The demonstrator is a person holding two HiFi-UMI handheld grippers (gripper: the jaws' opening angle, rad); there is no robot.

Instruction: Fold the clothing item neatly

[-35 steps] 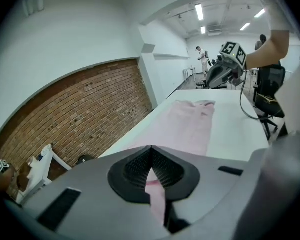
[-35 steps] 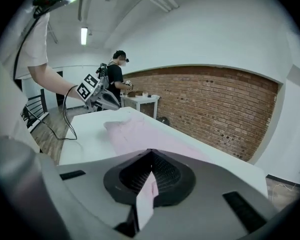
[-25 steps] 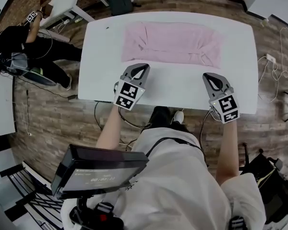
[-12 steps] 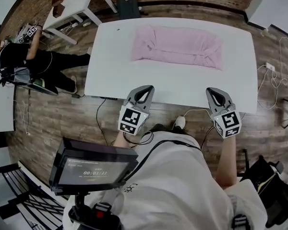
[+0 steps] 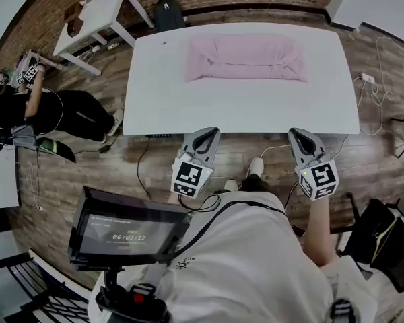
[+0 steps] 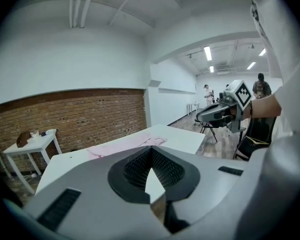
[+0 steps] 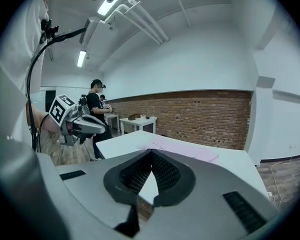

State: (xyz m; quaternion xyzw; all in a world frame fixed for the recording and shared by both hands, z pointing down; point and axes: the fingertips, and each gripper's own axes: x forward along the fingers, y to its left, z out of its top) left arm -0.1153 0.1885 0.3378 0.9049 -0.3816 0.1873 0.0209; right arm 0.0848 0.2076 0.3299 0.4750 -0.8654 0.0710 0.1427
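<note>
Although the pink garment (image 5: 246,58) already lies folded into a band, it sits at the far side of the white table (image 5: 242,110), its long axis running from 9 o'clock to 3 o'clock in the head view, with bare tabletop between it and the near edge. From the left gripper (image 5: 206,134) it lies at roughly 1 o'clock, and from the right gripper (image 5: 301,136) at roughly 11 o'clock. Each gripper stands about below one end of the band, well apart from it. Both hover off the table's near edge, over the wooden floor (image 5: 155,167). Each gripper view shows its jaws pressed together with nothing between them. Neither hand looks clearly nearer, so any further fold would likely call for both to reach toward 12 o'clock across the table.
</note>
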